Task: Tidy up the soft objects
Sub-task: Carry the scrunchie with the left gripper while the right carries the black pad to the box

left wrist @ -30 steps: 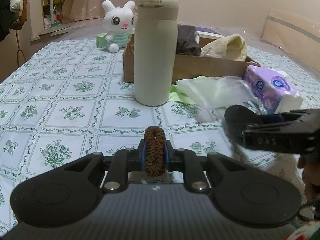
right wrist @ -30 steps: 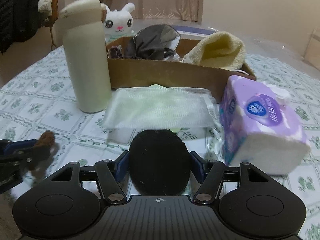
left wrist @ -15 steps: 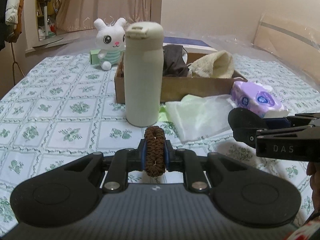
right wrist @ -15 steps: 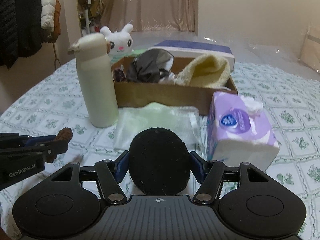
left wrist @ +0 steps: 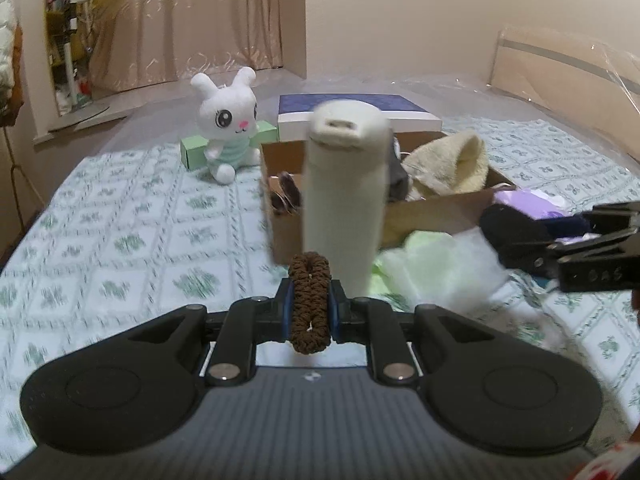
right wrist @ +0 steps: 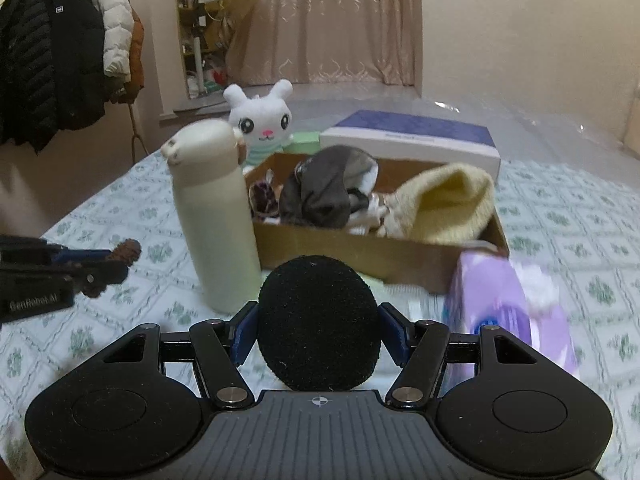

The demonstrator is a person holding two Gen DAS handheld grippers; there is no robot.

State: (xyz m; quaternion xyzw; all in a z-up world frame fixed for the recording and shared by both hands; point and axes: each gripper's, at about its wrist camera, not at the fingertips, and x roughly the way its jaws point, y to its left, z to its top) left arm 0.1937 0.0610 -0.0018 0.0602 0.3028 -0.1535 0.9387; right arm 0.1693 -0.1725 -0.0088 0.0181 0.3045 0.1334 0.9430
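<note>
Right gripper (right wrist: 319,330) clamped on black foam pad (right wrist: 319,324). Ahead: cream bottle (right wrist: 214,216) upright, touching cardboard box (right wrist: 360,254) holding yellow towel (right wrist: 448,208). Left gripper (right wrist: 116,262) gripping brown scrunchie (right wrist: 127,251).

place: a lived-in home room | coats (right wrist: 68,52) are hanging on a rack by the wall | curtains (right wrist: 340,20) are covering the far side | a cluttered shelf (right wrist: 200,20) is showing beside them | a floral tablecloth (left wrist: 120,240) is covering the table | a plush rabbit (left wrist: 230,120) is sitting on it
</note>
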